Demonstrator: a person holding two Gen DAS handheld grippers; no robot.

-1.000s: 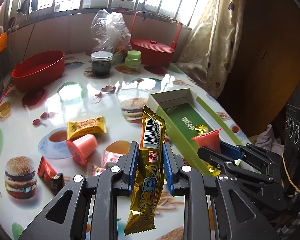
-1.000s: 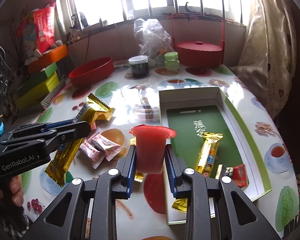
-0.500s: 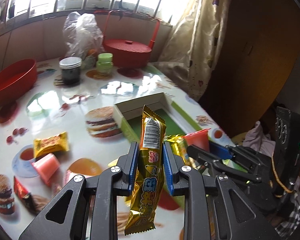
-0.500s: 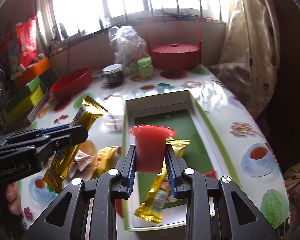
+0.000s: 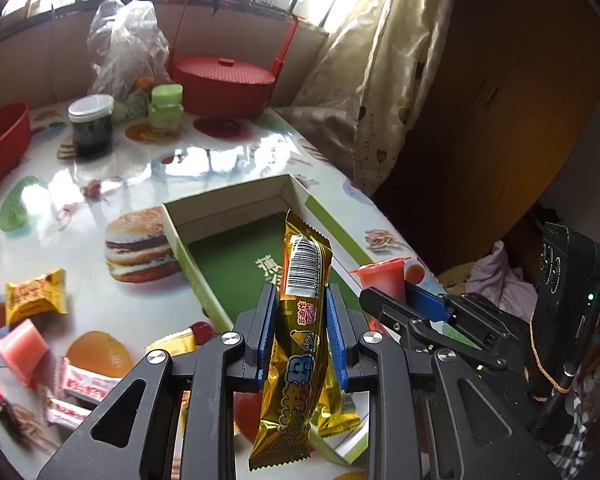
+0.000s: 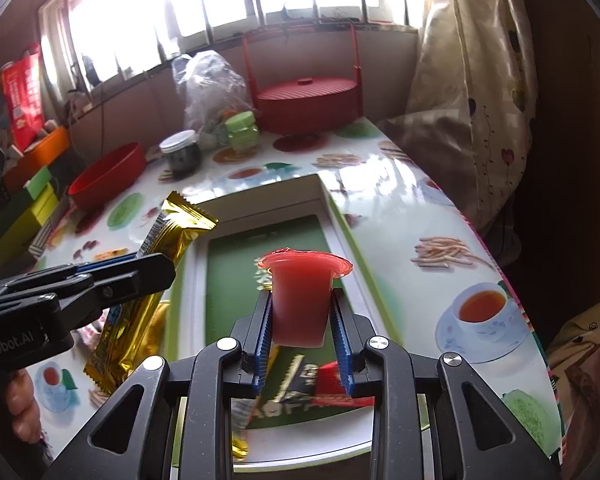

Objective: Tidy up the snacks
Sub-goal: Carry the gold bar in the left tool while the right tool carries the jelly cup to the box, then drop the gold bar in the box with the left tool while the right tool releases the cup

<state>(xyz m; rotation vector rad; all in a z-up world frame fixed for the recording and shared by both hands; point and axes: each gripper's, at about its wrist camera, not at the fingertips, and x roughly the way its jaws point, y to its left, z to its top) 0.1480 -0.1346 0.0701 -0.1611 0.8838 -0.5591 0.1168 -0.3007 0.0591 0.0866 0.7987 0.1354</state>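
Two grippers are loaded at this moment, and both hang above the shallow white-and-green cardboard box [image 6: 340, 216] lying on the glossy food-print tabletop [image 5: 100, 184]. Left gripper [image 5: 298, 334]: its blue-padded fingers [image 5: 265, 332] are clenched on a long gold foil snack bar [image 5: 296, 344], gripped near mid-length with the long axis upright, barcode end up and crimped tail hanging below. Right gripper [image 6: 302, 326]: its fingers [image 6: 342, 340] are clenched on the sides of a small red jelly cup [image 6: 300, 300], held upright with the sealed foil rim on top. The deciding relation is vertical: the green box floor [image 6: 240, 272] lies directly below and ahead of both loads, so the next move is judged to be a descent and release, not a sideways reach. The right gripper appears more centred over the box; the left stands over its near left corner. Snacks already in the box include a dark-and-red wrapper [image 6: 320, 380], blurred. Loose snacks on the tabletop include a yellow packet [image 5: 36, 292], a pink jelly cup [image 5: 20, 350] on its side and pink-white sweets [image 5: 86, 382]. Legible writing: "enRobot.AI" on the left gripper body in the right wrist view; white Chinese characters on the box floor and blue ones on the bar, not legible enough to transcribe.
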